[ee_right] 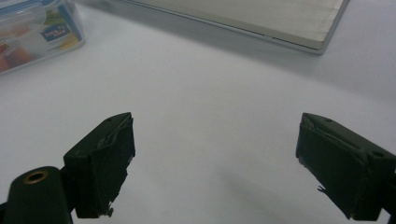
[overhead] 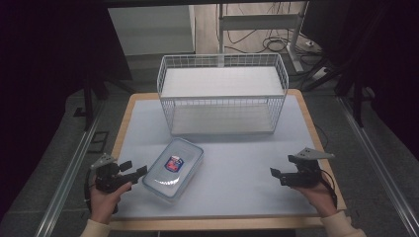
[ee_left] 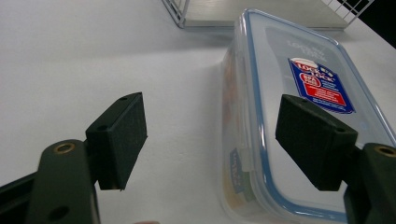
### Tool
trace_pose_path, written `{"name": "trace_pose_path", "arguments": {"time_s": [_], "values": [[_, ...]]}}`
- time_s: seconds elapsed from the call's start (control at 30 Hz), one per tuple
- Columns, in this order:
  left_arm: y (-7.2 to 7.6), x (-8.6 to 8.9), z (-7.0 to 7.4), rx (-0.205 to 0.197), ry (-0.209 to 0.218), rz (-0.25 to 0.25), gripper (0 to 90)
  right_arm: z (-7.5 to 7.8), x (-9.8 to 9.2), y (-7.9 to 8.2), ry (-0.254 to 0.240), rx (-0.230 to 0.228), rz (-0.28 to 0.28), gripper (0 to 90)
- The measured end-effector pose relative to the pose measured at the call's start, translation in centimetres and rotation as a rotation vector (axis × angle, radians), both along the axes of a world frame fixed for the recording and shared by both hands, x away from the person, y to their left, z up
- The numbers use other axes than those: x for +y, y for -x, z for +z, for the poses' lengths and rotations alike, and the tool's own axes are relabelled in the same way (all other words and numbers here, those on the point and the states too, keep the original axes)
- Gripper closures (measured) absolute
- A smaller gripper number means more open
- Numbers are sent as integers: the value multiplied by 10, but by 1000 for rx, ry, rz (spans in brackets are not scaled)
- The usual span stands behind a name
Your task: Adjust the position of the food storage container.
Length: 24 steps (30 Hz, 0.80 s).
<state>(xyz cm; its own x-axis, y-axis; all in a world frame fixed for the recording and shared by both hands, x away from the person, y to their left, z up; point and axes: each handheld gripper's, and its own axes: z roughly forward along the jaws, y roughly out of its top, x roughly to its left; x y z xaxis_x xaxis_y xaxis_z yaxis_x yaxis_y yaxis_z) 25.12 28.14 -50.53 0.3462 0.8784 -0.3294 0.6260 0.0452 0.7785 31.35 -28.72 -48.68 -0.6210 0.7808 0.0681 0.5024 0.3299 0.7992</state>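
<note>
Left gripper [overhead: 134, 170], jaws spread, sits at the box's [overhead: 174, 168] nine o'clock; right gripper [overhead: 274, 174], spread, at three o'clock.

Dim room w/ grey floor [overhead: 44, 138]; cables [overhead: 269, 42] by metal desk legs [overhead: 296, 47] behind wood-edged table [overhead: 123, 118].

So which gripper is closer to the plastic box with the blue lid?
The left. The left gripper is right beside the plastic box, jaws open at its near end without touching it. The right gripper is far off across bare table, jaws open too.
</note>
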Motion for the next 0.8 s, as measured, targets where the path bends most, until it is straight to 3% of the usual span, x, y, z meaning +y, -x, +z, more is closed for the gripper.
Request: {"name": "trace_pose_path", "arguments": {"time_s": [0.3, 0.6, 0.67, 0.8], "values": [[4, -5, 11, -14, 17, -21, 249, 0, -6, 4, -41, 0, -18, 141], [11, -22, 27, -32, -7, -96, 239, -2, -7, 4, -40, -7, -21, 146], [14, -28, 32, -39, -2, -123, 309, -3, -6, 4, -36, -5, -18, 147], [23, -43, 39, -56, -23, -190, 621, -3, -6, 5, -29, -6, -15, 148]]}}
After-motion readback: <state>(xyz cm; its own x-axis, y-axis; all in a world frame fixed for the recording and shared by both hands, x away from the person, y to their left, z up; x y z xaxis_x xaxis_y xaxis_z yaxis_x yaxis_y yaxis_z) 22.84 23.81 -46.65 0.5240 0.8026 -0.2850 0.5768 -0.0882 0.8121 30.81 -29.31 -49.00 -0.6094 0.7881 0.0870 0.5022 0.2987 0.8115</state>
